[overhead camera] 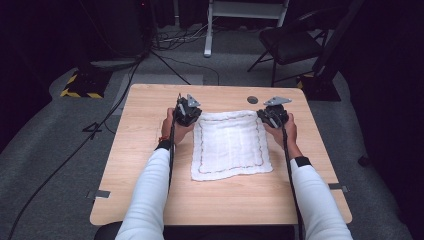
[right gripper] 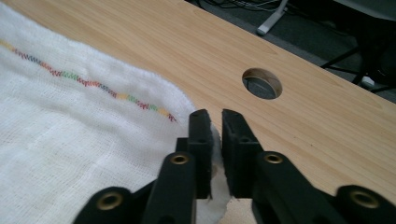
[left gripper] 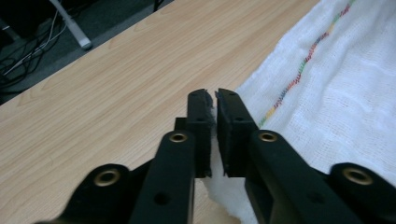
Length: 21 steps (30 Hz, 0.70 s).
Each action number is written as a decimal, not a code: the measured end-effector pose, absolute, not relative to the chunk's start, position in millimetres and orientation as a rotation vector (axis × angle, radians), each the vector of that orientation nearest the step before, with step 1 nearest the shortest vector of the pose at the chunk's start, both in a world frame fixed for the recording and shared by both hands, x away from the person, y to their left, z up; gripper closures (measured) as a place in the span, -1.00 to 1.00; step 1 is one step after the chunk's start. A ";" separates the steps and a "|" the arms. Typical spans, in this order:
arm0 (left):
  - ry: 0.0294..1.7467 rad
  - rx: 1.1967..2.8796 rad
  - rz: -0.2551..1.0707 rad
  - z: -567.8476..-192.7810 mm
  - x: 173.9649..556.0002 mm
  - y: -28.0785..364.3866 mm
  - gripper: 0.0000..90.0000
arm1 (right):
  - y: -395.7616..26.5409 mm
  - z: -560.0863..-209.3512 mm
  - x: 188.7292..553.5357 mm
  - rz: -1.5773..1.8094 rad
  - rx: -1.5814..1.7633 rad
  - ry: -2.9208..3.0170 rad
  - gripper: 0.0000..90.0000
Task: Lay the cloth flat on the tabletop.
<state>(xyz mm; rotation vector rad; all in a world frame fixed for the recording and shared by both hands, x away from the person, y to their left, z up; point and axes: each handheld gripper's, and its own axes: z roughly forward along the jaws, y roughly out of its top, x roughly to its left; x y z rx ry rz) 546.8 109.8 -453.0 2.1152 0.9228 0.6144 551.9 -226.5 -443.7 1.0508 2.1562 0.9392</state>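
Observation:
A white cloth (overhead camera: 230, 145) with a multicoloured stitched border lies flat on the wooden table (overhead camera: 145, 150). My left gripper (overhead camera: 194, 118) is low at the cloth's far left corner. In the left gripper view the cloth (left gripper: 336, 93) spreads to the right, and the left gripper (left gripper: 211, 93) has its jaws a narrow gap apart, a bit of cloth corner loose between them. My right gripper (overhead camera: 266, 118) is at the far right corner. In the right gripper view its jaws (right gripper: 215, 114) are likewise slightly apart, with the cloth (right gripper: 70, 126) corner lying between them, not pinched.
A round cable hole (overhead camera: 252, 99) (right gripper: 262, 83) sits in the table just beyond the right gripper. Bare wood surrounds the cloth on all sides. A black chair (overhead camera: 290, 42) and floor cables (overhead camera: 115, 110) lie beyond the table's far edge.

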 end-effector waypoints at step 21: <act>0.721 2.201 0.559 -444.9 470.9 110.7 -0.15 | -255.7 -445.5 494.6 1.020 0.907 2.335 0.33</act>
